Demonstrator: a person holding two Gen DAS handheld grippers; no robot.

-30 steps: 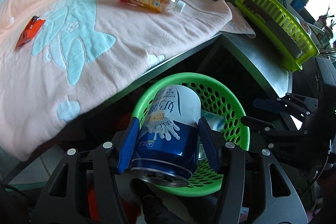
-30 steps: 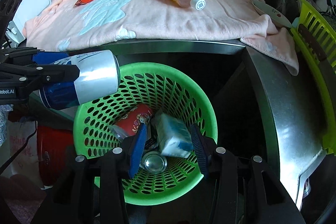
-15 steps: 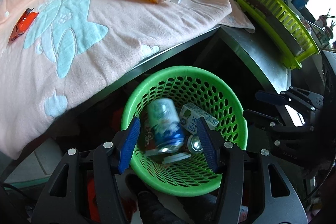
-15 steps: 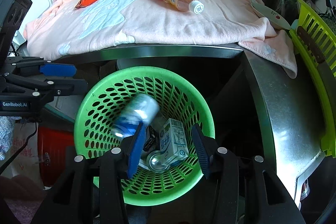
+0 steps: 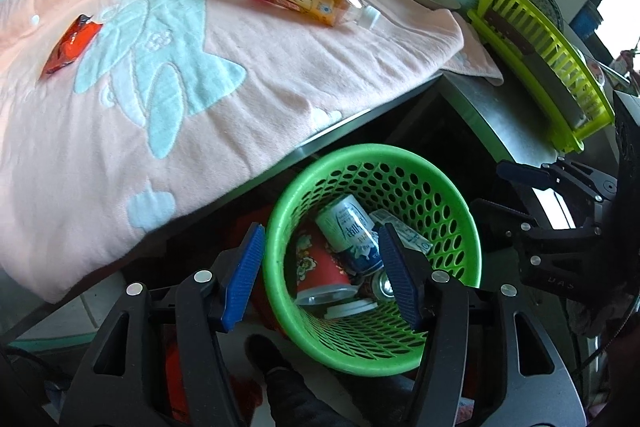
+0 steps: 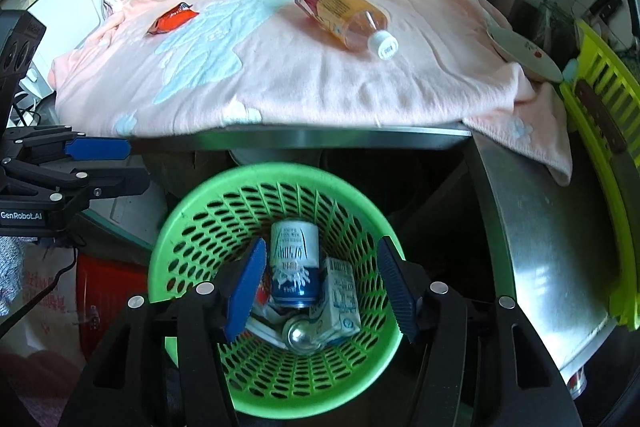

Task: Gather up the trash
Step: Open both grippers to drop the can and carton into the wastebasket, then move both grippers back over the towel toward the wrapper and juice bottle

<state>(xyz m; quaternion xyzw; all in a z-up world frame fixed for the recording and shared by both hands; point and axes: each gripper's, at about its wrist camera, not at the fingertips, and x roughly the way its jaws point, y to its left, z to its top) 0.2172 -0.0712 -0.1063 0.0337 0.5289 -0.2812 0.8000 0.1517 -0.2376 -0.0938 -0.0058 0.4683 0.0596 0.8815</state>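
The blue-white can lay inside the green basket, under the right gripper, whose jaws had just been opening with nothing clamped. The left gripper also stood apart and empty above the basket. Beyond the basket, a bottle and a red wrapper rested on the pink towel.

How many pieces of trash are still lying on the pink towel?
2: a bottle lying on its side near the towel's middle, and a red wrapper further left. None seem hidden.
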